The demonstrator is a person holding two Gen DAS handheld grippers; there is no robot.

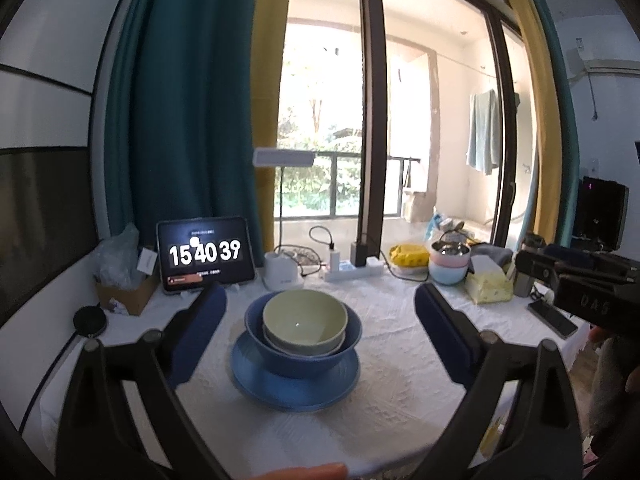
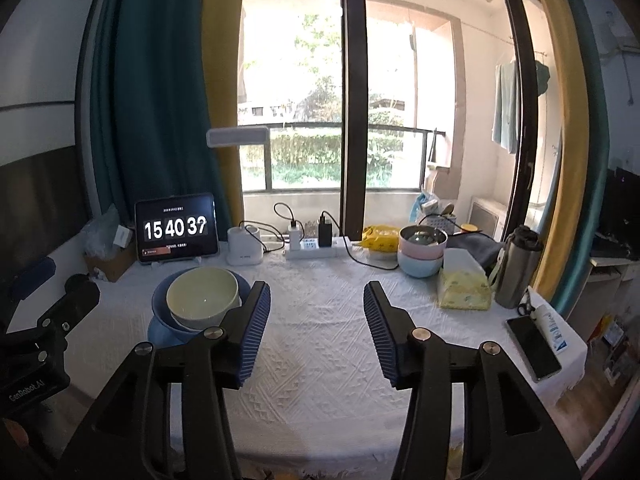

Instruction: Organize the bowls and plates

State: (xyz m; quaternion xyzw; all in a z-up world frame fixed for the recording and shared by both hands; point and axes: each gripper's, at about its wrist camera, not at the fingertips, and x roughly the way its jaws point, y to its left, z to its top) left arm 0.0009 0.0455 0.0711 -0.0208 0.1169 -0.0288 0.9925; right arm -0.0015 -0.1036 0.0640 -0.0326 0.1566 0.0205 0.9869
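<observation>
The pale green bowl (image 1: 304, 320) sits tilted in the blue bowl (image 1: 276, 354), on the blue plate (image 1: 292, 394), mid-table (image 1: 400, 360). The left hand-held gripper (image 1: 320, 330) stands wide around the stack; the right hand-held gripper (image 2: 316, 330) is parted, empty. A careless knock could slide that tilted bowl.

From my left camera I see the stack centred on the table (image 1: 400, 344): a small bowl (image 1: 303, 318) inside a bigger bowl (image 1: 280, 360), which sits on a plate (image 1: 256, 380). Behind it stands a lamp base (image 1: 280, 272), with the tablet (image 1: 206, 254) to its left and a power strip (image 1: 352, 270) to its right. Further right sit stacked bowls (image 1: 449, 260), then a tissue box (image 1: 490, 284). From my right camera the stack lies left of my gripper (image 2: 316, 330), with a flask (image 2: 518, 268) and phone (image 2: 534, 348) at the right edge.
</observation>
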